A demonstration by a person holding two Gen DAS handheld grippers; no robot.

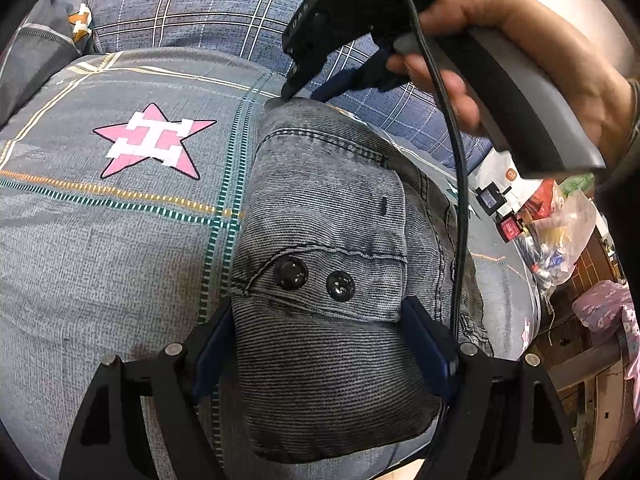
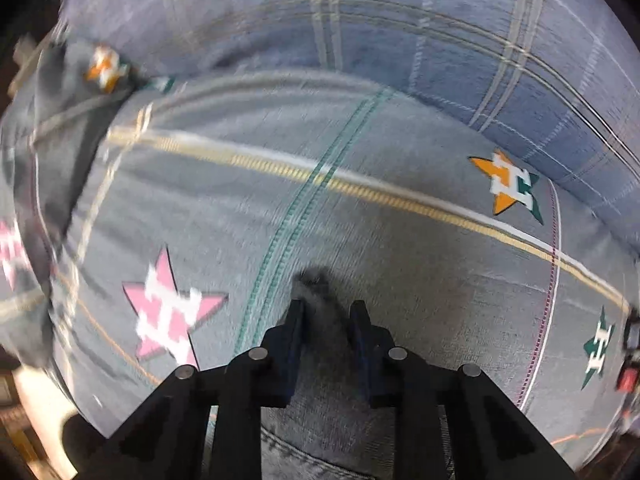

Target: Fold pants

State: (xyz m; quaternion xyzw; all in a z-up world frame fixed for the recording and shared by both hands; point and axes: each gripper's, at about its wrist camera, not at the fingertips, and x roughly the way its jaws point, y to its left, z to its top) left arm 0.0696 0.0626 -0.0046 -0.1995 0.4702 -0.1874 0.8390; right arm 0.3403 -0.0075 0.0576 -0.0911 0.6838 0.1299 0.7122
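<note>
The grey denim pants point(image 1: 332, 280) lie folded in a bundle on the bed, waistband with two black snap buttons point(image 1: 290, 274) facing up. My left gripper point(image 1: 320, 316) is open, its blue pads straddling the near end of the bundle. My right gripper point(image 1: 304, 88), held by a hand, sits at the far end of the bundle. In the right wrist view the right gripper point(image 2: 326, 308) is nearly closed, pinching a fold of the pants point(image 2: 316, 292). That view is motion-blurred.
The bed has a grey sheet point(image 1: 100, 240) with pink, orange and green stars and coloured stripes. A blue plaid quilt point(image 1: 192, 4) lies at the back. Plastic bags and small boxes point(image 1: 548, 220) sit at the bed's right edge.
</note>
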